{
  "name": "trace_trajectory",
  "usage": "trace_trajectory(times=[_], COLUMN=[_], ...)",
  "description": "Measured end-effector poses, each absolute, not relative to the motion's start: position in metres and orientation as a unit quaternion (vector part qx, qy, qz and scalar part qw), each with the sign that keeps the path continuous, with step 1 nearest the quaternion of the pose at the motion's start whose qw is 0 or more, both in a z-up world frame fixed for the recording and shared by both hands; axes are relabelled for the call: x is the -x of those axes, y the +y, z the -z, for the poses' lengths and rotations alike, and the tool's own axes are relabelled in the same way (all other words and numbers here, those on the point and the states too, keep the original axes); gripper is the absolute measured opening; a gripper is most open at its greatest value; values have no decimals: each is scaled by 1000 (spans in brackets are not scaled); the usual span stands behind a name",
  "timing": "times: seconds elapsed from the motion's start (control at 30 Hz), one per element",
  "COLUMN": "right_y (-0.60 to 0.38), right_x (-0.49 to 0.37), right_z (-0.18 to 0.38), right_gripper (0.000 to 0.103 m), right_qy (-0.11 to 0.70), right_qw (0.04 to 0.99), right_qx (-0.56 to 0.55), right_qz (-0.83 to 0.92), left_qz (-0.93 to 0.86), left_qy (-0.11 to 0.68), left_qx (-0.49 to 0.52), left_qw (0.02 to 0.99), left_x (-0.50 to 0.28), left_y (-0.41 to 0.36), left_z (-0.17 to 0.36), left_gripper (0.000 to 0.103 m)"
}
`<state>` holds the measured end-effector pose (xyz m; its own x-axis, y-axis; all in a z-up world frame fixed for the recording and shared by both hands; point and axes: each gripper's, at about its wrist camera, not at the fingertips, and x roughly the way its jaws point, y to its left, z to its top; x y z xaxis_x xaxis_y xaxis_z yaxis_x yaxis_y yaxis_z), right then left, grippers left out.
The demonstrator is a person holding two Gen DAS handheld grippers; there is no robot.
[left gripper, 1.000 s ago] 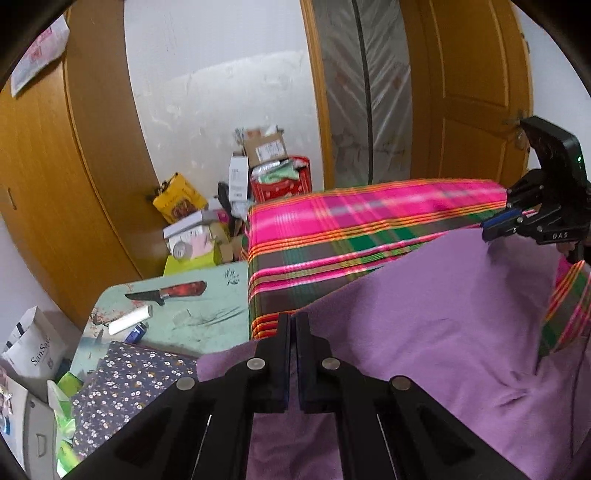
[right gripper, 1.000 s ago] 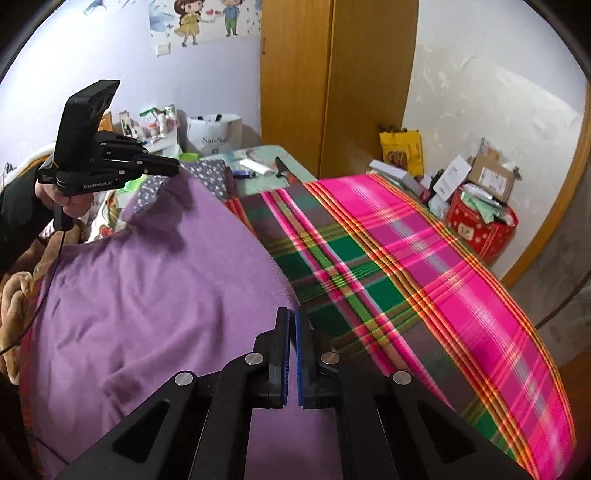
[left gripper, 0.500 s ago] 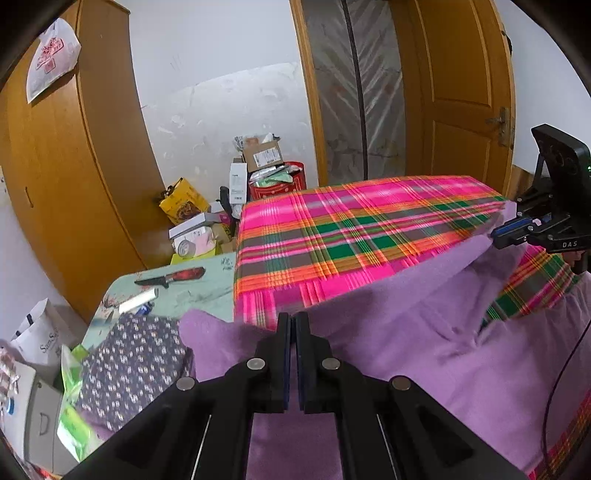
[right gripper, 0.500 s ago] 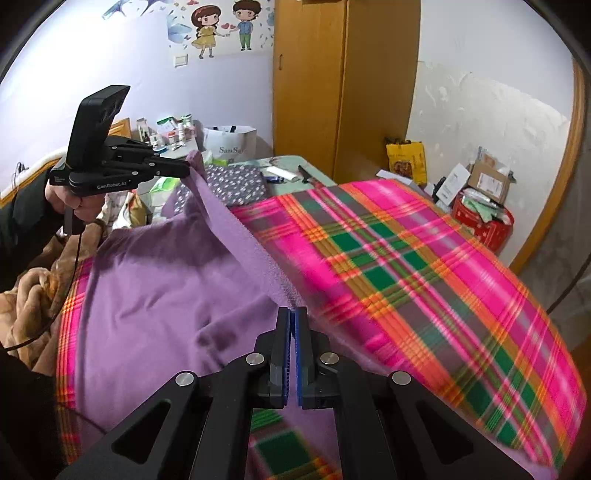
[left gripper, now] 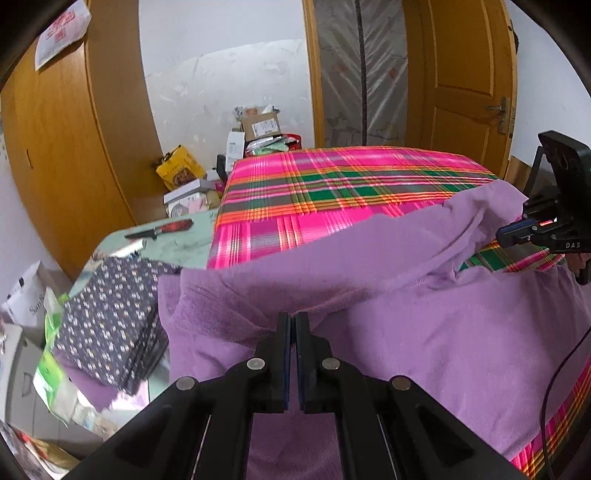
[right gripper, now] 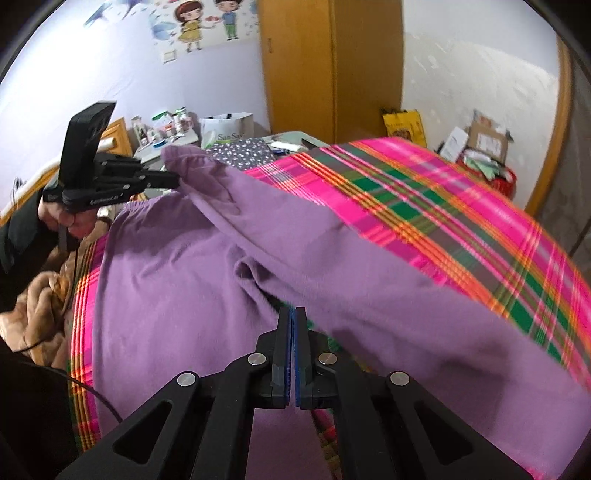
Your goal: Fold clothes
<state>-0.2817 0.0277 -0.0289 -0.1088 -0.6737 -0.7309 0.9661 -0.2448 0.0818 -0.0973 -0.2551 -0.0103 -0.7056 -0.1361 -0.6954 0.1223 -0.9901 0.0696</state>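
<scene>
A lived-in home bedroom. Bed (left gripper: 332,192) spread with a pink, green and orange plaid cover, flanked by a tall wooden wardrobe (right gripper: 332,70) and a panelled wooden door (left gripper: 465,85). Cartoon children sticker (right gripper: 207,22) on the pale wall. Cardboard boxes and packets (left gripper: 258,129) heaped in the corner, bottles and jars (right gripper: 166,123) crowding a small counter, white shopping bag (right gripper: 227,127) beside them.

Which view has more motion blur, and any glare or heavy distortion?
Right wrist view: the plaid sheet and the purple garment smear at right, while the right gripper stays sharp. Left wrist view: mostly crisp, with slight softness on the floral cloth. Both views: fisheye bends the door frames, corners are dark, no strong glare.
</scene>
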Motion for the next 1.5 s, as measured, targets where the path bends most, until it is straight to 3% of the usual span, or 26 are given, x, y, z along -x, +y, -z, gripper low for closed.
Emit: trace_trajectory(times=[0.17,0.27,0.33,0.57,0.73,0.93,1.1,1.5], right_y=[39,46,50,48,34,15,4,-3], right_x=[285,284,282,275,279,291,300,314], right_z=[39,40,38,35,32,34,43,57], right_gripper=[5,17,31,32,32,32,32,32], right_qy=[180,173,174,233,293,353,384,417], right_qw=[560,550,547,534,537,541,551,574], right_qx=[-365,-367,-363,-330,-294,-269,-265,-273], right_qz=[721,730,734,743,734,714,692,649], left_qz=[919,918,918,915,901,878,860,859], left_qy=[14,39,58,144,218,303,359,382], left_qx=[-387,-387,-384,-364,-363,-357,-343,-313], left_qw=[72,74,78,95,99,104,114,135], left_x=[92,85,78,46,41,37,38,55], left_y=[-256,-256,-256,-260,-271,-284,-299,-314], left_z=[25,31,32,28,35,42,48,40], left_gripper=[3,3,3,4,20,29,30,33])
